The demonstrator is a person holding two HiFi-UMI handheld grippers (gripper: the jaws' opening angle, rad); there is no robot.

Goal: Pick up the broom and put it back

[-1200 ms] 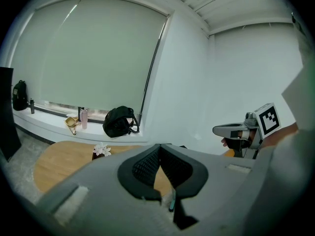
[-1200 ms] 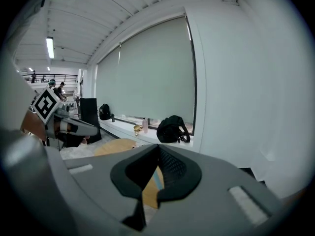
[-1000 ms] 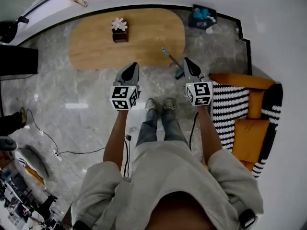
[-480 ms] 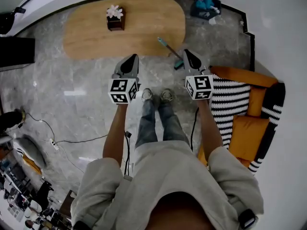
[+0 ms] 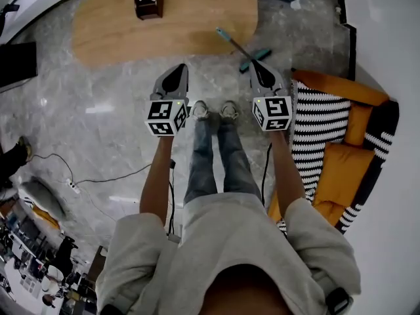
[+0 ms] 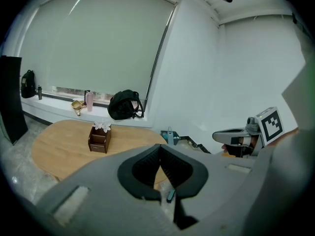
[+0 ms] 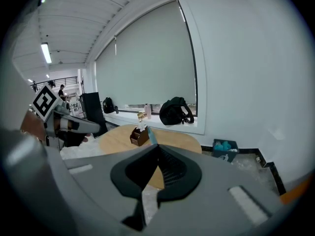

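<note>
Head view: left gripper (image 5: 178, 71) & right gripper (image 5: 256, 65) are held w/ jaws closed, nothing gripped. Broom (image 5: 235, 44) is seen just ahead of right gripper, at wooden table (image 5: 118, 28) edge.

We note: loose beige short-sleeved shirt (image 5: 243, 241), blue jeans (image 5: 220, 156), pale sneakers (image 5: 201, 110). Grey shells on left hand-held gripper (image 5: 180, 69) and right hand-held gripper (image 5: 255, 65); black ribbed pads (image 6: 147, 164), white marker cubes (image 5: 167, 117). Thin black cables (image 5: 264, 176) along forearms.
</note>
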